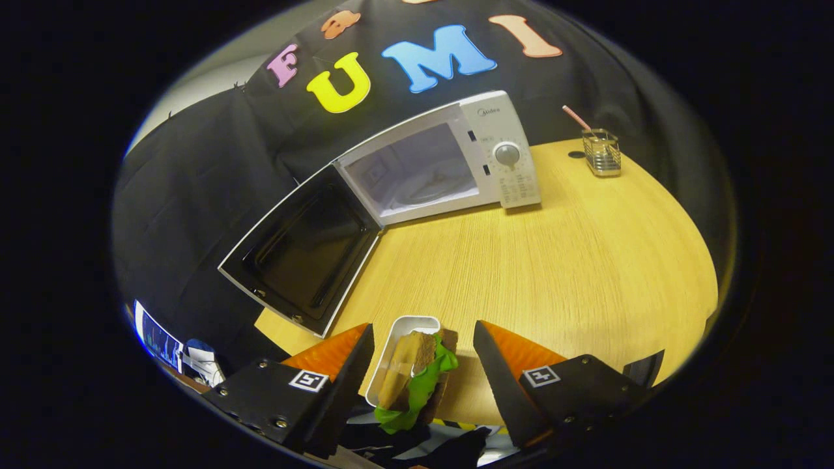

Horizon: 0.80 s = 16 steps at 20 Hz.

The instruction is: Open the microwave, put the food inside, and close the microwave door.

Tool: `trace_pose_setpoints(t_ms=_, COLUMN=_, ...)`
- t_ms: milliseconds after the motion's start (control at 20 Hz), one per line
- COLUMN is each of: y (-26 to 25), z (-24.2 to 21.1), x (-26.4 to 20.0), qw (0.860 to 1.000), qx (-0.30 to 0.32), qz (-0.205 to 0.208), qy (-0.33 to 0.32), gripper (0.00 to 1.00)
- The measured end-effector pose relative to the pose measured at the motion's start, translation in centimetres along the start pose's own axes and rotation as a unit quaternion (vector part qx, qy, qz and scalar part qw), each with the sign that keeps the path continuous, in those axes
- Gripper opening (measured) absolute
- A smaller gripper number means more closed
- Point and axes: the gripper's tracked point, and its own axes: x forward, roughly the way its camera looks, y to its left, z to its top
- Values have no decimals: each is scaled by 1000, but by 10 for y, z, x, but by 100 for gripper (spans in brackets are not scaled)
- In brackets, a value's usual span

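The round wooden table (586, 260) spans the centre and right of the frame. At upper centre sits the white microwave (456, 163), its door (303, 251) swung fully open toward lower left, leaving the cavity ready for loading. At bottom centre, the fingers (423, 365) stand wide apart, flanking but not pressing a white tray (407, 326) holding a sandwich (414, 378), apparently about to grasp it. A glass cup (602, 153) sits upper right.
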Motion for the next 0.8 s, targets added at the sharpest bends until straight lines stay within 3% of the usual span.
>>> trace_pose_setpoints(t_ms=450, y=-3, z=-32, x=11, qw=996, qx=74, qz=5, qy=59, gripper=93)
trace_pose_setpoints(t_ms=700, y=-1, z=-34, x=18, qw=993, qx=91, qz=-11, qy=72, gripper=48)
trace_pose_setpoints(t_ms=800, y=1, z=-33, x=20, qw=992, qx=97, qz=-13, qy=77, gripper=39)
